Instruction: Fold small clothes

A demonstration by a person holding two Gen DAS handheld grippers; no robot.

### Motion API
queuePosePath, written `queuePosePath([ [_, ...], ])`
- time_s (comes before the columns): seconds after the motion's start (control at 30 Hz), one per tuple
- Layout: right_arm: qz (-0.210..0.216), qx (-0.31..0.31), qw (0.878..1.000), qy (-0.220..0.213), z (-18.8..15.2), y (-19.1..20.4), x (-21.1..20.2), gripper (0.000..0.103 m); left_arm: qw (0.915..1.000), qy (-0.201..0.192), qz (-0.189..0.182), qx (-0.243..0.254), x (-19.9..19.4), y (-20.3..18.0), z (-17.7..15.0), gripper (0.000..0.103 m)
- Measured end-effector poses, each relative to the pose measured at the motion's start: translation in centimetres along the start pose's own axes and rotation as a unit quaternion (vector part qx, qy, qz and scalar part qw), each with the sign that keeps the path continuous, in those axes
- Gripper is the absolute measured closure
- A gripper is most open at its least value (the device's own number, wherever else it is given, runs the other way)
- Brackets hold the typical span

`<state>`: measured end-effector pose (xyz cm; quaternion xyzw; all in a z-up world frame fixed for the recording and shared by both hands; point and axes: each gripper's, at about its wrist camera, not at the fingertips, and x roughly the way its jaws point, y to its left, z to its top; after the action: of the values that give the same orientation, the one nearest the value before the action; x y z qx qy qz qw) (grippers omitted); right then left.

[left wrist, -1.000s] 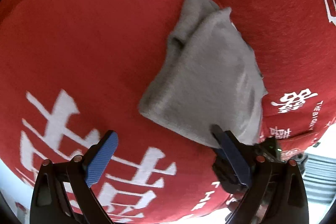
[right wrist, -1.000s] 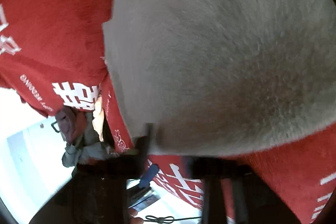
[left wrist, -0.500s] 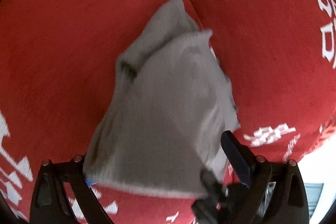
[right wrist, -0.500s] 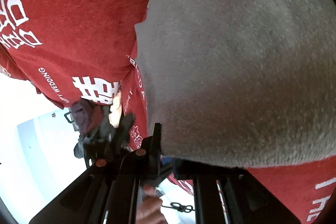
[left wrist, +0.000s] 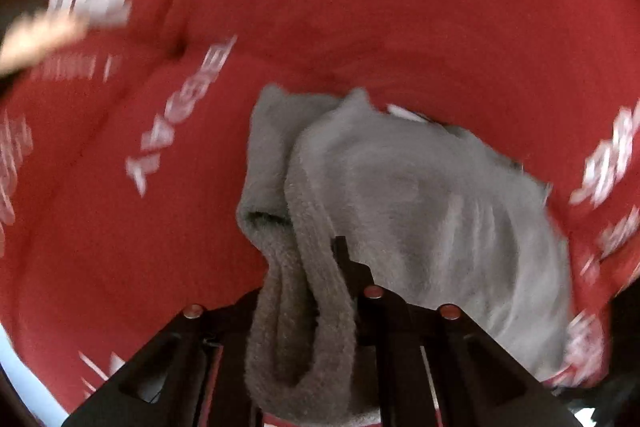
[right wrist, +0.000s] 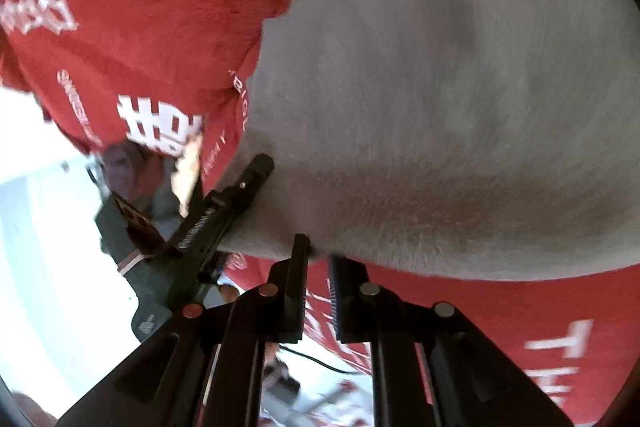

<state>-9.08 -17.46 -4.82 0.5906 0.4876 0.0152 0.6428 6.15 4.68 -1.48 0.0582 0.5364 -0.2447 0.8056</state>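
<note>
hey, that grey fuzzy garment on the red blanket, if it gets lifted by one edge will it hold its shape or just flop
Probably flop: the grey garment already sags in soft folds where the left hand-held gripper bunches its edge. It looks light, draping loosely from the right hand-held gripper. The fuzzy pile should resist slipping on the red blanket.

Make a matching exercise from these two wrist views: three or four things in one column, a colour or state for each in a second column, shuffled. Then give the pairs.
Things:
1. left gripper
2. right gripper
3. grey garment
4. cloth cover

States or colours:
A. red with white lettering
B. clamped on a bunched, rolled grey edge
C. fuzzy, lying partly folded on the red surface
D. pinching the garment's thin lower edge

Pairs: 1-B, 2-D, 3-C, 4-A
</note>
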Motion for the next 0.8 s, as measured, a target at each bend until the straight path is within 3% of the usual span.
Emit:
queuePosePath([
  [0.13, -0.056, -0.071, 0.996, -0.012, 2.6, 2.9, -4.1, 0.089, 0.993, -0.033, 0.025, 0.111, -1.2, -2.2, -0.4, 0.091],
  [0.2, -0.082, -0.101, 0.992, -0.008, 4.8, 4.8, -5.1, 0.055, 0.9884, -0.043, 0.029, 0.143, -1.4, -3.1, -0.4, 0.091],
  [0.23, -0.098, -0.113, 0.989, 0.001, 6.0, 5.8, -5.1, 0.023, 0.9855, -0.047, 0.032, 0.16, -1.5, -3.7, -0.4, 0.091],
  [0.27, -0.114, -0.126, 0.985, 0.019, 7.6, 7.0, -4.5, 0.013, 0.9828, -0.052, 0.032, 0.174, -1.5, -4.2, -0.4, 0.091],
  [0.37, -0.109, -0.156, 0.978, 0.082, 10.7, 9.8, -1.4, 0.013, 0.9777, -0.059, 0.032, 0.199, -1.9, -4.9, -0.6, 0.091],
  [0.47, -0.124, -0.192, 0.964, 0.136, 12.8, 12.7, 3.2, 0.013, 0.9724, -0.065, 0.034, 0.222, -1.8, -5.9, -0.9, 0.091],
  [0.63, -0.196, -0.27, 0.914, 0.23, 14.8, 16.4, 12.1, 0.009, 0.9676, -0.072, 0.029, 0.24, -2.1, -6.1, -1.2, 0.091],
  [0.8, -0.229, -0.3, 0.885, 0.272, 15.0, 17.6, 16.7, 0.008, 0.9643, -0.08, 0.028, 0.251, -2.1, -5.9, -1.7, 0.091],
])
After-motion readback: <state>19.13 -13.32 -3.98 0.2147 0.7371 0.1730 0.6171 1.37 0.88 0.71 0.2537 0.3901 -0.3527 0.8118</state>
